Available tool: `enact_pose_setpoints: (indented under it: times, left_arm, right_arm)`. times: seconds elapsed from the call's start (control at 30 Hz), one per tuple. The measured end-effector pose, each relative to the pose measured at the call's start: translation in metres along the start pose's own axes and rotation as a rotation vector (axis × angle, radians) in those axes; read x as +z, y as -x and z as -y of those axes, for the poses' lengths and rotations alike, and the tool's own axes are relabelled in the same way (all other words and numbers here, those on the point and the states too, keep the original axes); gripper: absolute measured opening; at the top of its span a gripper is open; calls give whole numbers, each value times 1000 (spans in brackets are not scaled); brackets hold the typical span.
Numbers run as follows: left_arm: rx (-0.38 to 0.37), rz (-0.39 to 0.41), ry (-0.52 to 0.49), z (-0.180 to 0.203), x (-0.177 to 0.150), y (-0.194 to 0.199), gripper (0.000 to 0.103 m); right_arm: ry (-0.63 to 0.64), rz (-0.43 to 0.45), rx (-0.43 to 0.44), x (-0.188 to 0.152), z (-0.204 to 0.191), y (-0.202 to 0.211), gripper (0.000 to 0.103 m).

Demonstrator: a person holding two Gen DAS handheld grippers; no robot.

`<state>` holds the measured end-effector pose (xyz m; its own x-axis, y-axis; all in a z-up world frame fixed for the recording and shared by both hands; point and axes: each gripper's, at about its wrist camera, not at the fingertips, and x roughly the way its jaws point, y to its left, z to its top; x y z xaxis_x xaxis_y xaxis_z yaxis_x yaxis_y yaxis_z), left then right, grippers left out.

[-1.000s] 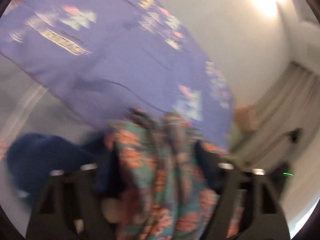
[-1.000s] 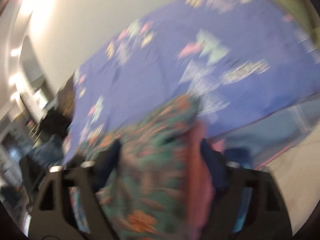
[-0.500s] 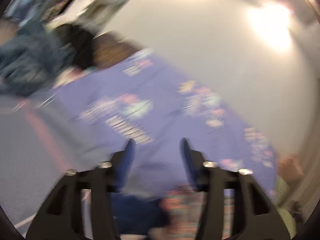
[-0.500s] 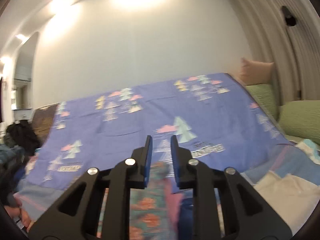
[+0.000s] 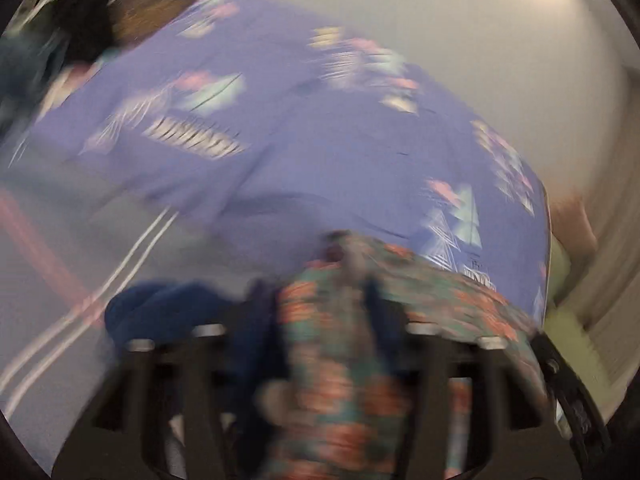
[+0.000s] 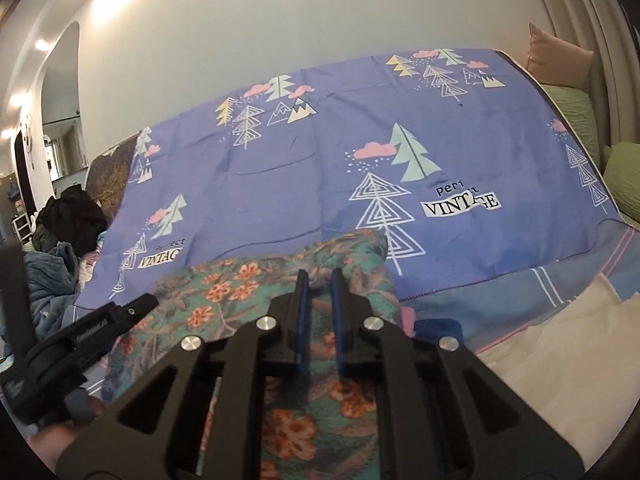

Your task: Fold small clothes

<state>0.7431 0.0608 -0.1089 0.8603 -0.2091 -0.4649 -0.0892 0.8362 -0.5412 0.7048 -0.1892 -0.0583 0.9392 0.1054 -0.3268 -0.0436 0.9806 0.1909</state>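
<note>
A teal floral garment (image 6: 256, 292) with orange flowers lies on the purple tree-print sheet (image 6: 320, 168). My right gripper (image 6: 320, 276) hovers over its far edge with the blue-padded fingers (image 6: 302, 300) nearly together and nothing between them. In the blurred left wrist view the same garment (image 5: 332, 360) fills the gap of my left gripper (image 5: 320, 304), whose fingers (image 5: 260, 320) stand on either side of the bunched cloth. The left gripper's body (image 6: 80, 336) also shows at the lower left of the right wrist view.
A dark blue cloth (image 5: 160, 304) lies left of the garment. A cream cloth (image 6: 560, 344) lies at the right. Green pillows (image 6: 576, 120) and a peach cushion (image 6: 560, 54) are at the far right. A pile of dark and blue clothes (image 6: 60, 240) sits at the left.
My left gripper dropped back down onto the floral garment after lifting clear of it. My right gripper let go of the garment and moved lower over it.
</note>
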Motion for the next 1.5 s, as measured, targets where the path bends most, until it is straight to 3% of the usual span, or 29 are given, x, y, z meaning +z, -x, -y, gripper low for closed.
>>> enact_pose_setpoints:
  times: [0.07, 0.13, 0.17, 0.2, 0.23, 0.33, 0.4, 0.5, 0.6, 0.67, 0.8, 0.9, 1.1, 1.23, 1.33, 1.5]
  left_arm:
    - [-49, -32, 135, -29, 7, -4, 66]
    - [-17, -3, 181, -39, 9, 10, 65]
    - [-17, 33, 196, -41, 13, 20, 65]
    - [-32, 72, 204, -45, 10, 31, 65]
    - [-23, 128, 198, -49, 10, 48, 65]
    - [31, 247, 133, -50, 5, 92, 65]
    - [22, 252, 139, -53, -3, 122, 65]
    - [-8, 245, 119, -51, -15, 155, 66]
    - [25, 255, -7, -34, -38, 187, 71]
    - [34, 244, -101, -23, -57, 212, 76]
    - [-32, 201, -192, -13, -89, 255, 89]
    - [-58, 190, -268, -1, -112, 290, 101]
    - [16, 165, -462, 21, -159, 328, 102]
    - [20, 204, -433, 13, -168, 351, 102]
    - [20, 190, -422, 11, -165, 348, 102]
    - [21, 176, -540, 30, -175, 343, 102]
  right_arm:
    - [15, 7, 4, -1, -3, 2, 11]
    - [35, 44, -11, -3, -8, 14, 19]
    - [55, 90, -43, -5, -13, 27, 38]
    - [69, 129, -68, -5, -16, 37, 63]
    - [83, 185, -84, -7, -20, 54, 70]
    - [86, 265, -112, -13, -26, 97, 73]
    - [96, 285, -125, -19, -28, 118, 80]
    - [100, 254, -132, -34, -24, 144, 84]
    - [40, 178, -111, -48, -12, 171, 95]
    - [-11, 102, -70, -58, -4, 184, 99]
    - [-48, -12, 9, -79, 6, 221, 101]
    - [-19, -12, -22, -91, 3, 252, 101]
    - [40, -14, -30, -111, -6, 299, 101]
    - [8, -71, -16, -126, -3, 314, 101]
    - [-14, -61, -2, -128, 0, 320, 101]
    - [26, -74, 22, -129, -8, 317, 101]
